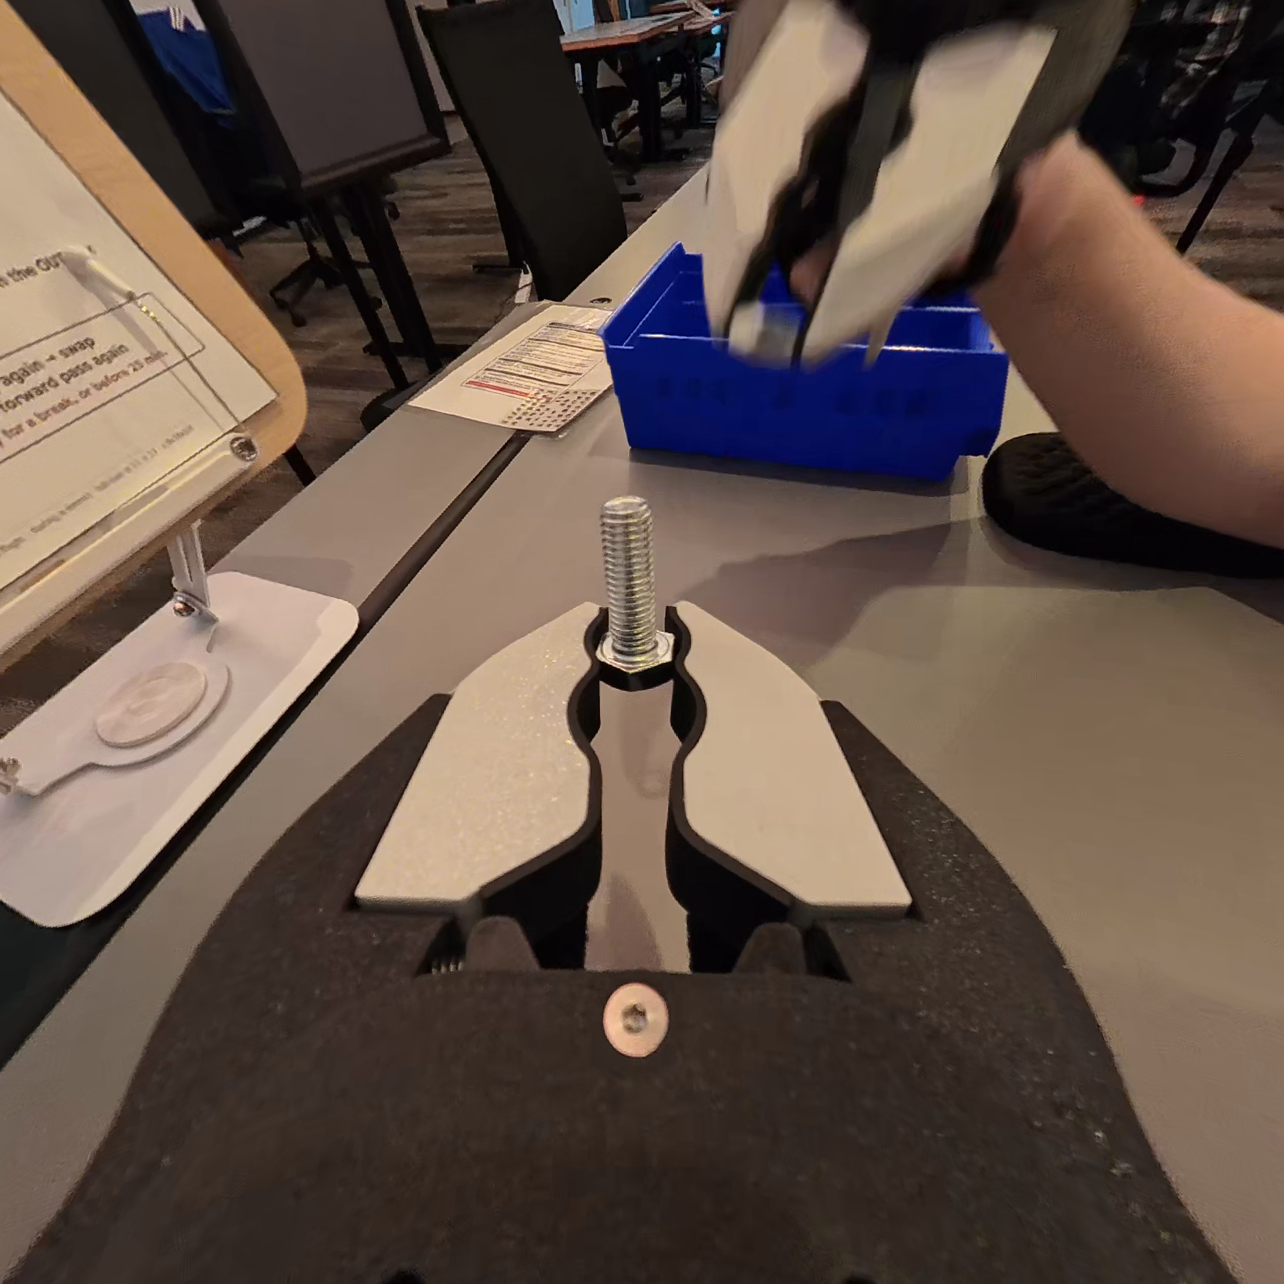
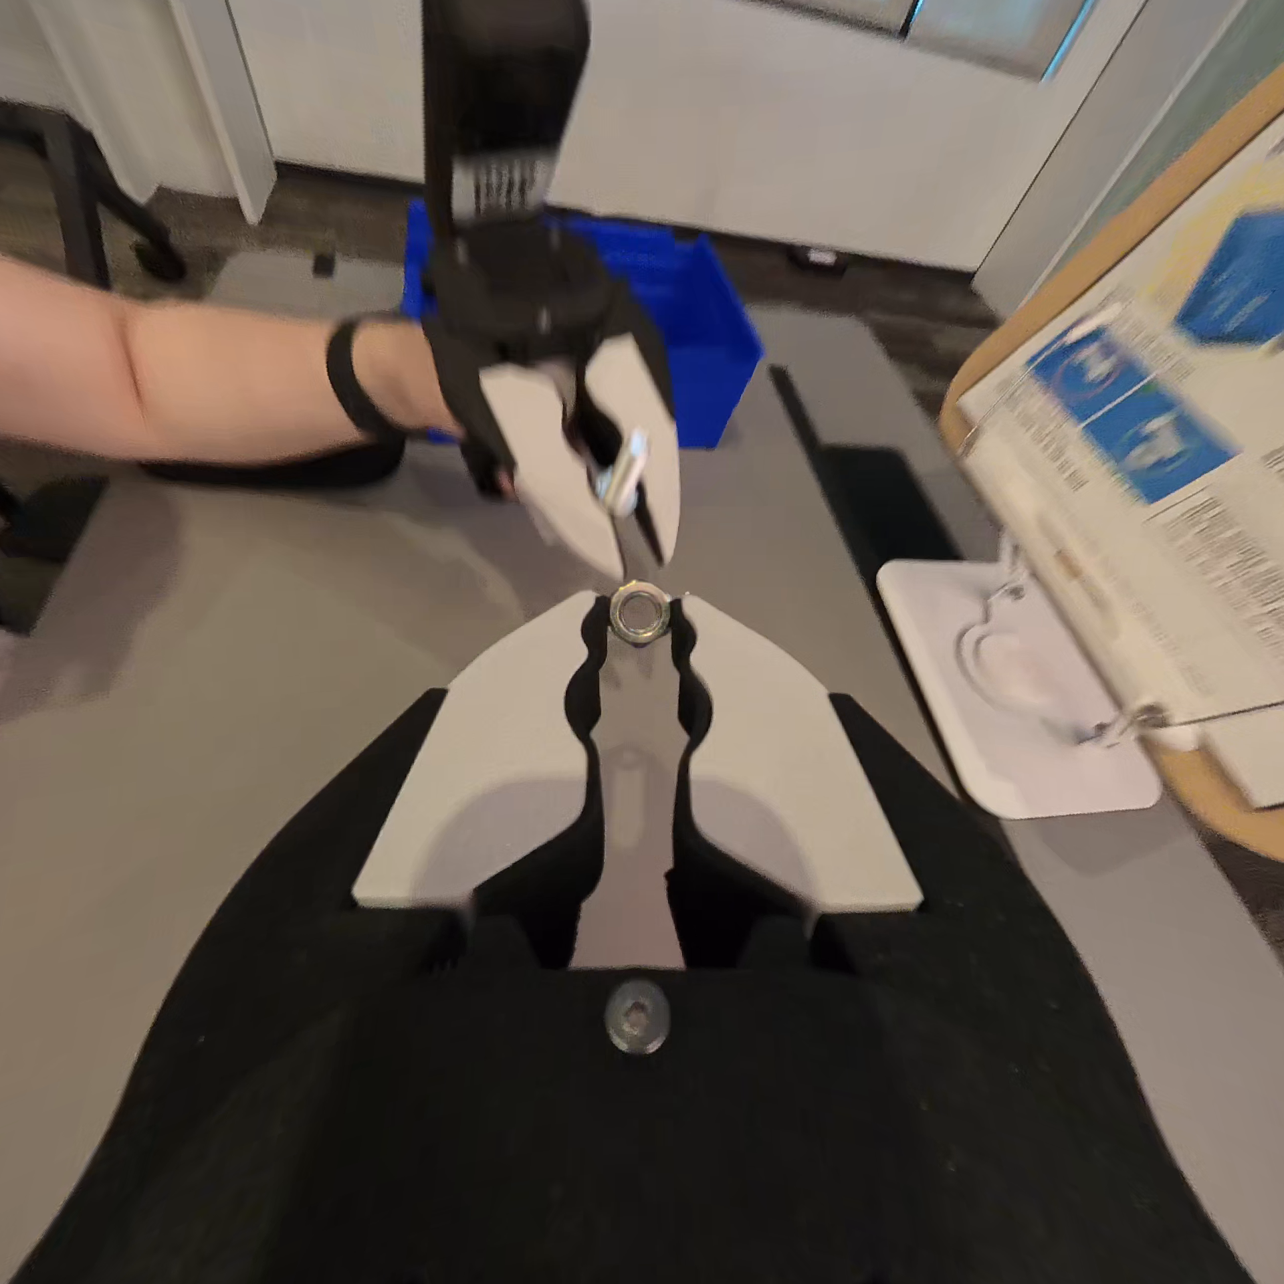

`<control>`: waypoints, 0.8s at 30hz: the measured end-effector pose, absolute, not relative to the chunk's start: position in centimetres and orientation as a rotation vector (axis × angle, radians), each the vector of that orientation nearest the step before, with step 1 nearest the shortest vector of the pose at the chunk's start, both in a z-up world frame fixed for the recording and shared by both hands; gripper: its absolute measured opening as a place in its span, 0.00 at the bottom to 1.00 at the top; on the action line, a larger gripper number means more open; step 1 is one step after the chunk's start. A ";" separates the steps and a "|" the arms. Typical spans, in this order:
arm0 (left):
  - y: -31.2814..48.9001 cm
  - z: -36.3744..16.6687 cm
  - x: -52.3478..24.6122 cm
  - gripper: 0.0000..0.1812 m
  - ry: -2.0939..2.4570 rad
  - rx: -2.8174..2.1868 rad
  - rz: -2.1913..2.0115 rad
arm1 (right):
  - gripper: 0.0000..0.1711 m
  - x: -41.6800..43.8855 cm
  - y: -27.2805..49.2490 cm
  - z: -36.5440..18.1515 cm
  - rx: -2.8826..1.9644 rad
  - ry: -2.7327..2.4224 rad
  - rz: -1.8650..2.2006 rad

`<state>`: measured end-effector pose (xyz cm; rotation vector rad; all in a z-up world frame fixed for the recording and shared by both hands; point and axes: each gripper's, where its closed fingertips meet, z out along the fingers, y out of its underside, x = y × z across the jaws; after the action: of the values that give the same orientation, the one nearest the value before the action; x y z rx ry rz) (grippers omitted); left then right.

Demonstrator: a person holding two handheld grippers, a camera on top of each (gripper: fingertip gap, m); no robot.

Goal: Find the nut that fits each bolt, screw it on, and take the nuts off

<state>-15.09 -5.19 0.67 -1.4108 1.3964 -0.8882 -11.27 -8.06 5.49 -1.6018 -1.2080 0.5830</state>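
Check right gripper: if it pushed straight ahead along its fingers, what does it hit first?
Likely the left gripper, shut on the bolt, just past the nut that the right gripper holds. Depth unclear.

Left tongs [image 1: 632, 649] clamp upright bolt [image 1: 627, 577] by head; right tongs [image 1: 768, 340] grip nut [image 1: 764, 338] above blue bin [image 1: 799, 410].

Our left gripper [image 1: 631, 646] is level and low, jaws clamped on a bolt [image 1: 627, 570]. Our right gripper [image 2: 638, 611] is raised and tilted downward, jaws clamped on a nut [image 2: 638, 615]. Both forearms are bare.
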 end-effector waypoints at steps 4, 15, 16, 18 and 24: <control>-6.8 0.4 -13.8 0.08 1.420 -1.342 -0.876 | 0.10 -12.1 -9.1 9.3 -1.555 -1.172 0.528; -10.6 -0.4 -11.9 0.08 1.563 -1.194 -0.810 | 0.10 -14.9 -11.5 4.7 -1.535 -1.417 0.434; -10.7 -0.5 -11.9 0.08 1.574 -1.183 -0.804 | 0.10 -14.8 -11.5 4.6 -1.536 -1.429 0.415; -10.9 -0.5 -11.9 0.08 1.584 -1.174 -0.801 | 0.10 -14.7 -12.0 4.3 -1.534 -1.467 0.424; -11.8 -0.8 -12.0 0.08 1.641 -1.119 -0.802 | 0.10 -14.8 -12.7 3.8 -1.511 -1.534 0.397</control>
<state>-11.97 -11.77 -0.83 -1.1191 1.6415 -0.8017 -14.81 -12.67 3.80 -1.5111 -1.5342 0.3968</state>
